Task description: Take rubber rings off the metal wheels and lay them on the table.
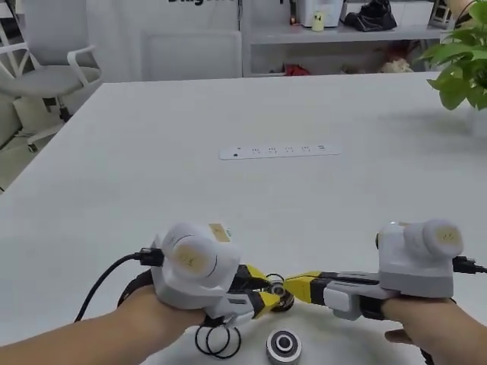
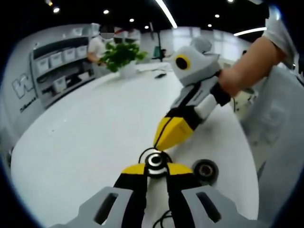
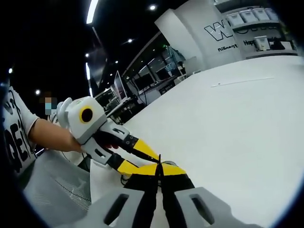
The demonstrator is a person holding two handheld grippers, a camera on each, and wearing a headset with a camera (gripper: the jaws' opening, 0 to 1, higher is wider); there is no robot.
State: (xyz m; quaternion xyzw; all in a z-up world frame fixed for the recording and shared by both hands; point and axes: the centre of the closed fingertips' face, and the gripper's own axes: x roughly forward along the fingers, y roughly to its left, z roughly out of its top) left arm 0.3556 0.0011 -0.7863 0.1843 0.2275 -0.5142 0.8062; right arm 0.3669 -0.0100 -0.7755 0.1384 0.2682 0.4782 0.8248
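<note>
L gripper (image 2: 156, 169) holds wheel (image 2: 155, 160) — R gripper (image 3: 159, 168) pinches ring (image 3: 159, 158).

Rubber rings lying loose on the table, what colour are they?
The rubber rings are black, clearest in the head view.

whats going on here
A person works at a table with a gripper in each hand. The left gripper clamps a small metal wheel. The right gripper, jaws shut, has its tips at that wheel's rim. Loose rubber rings and a second wheel lie on the table nearby.
</note>
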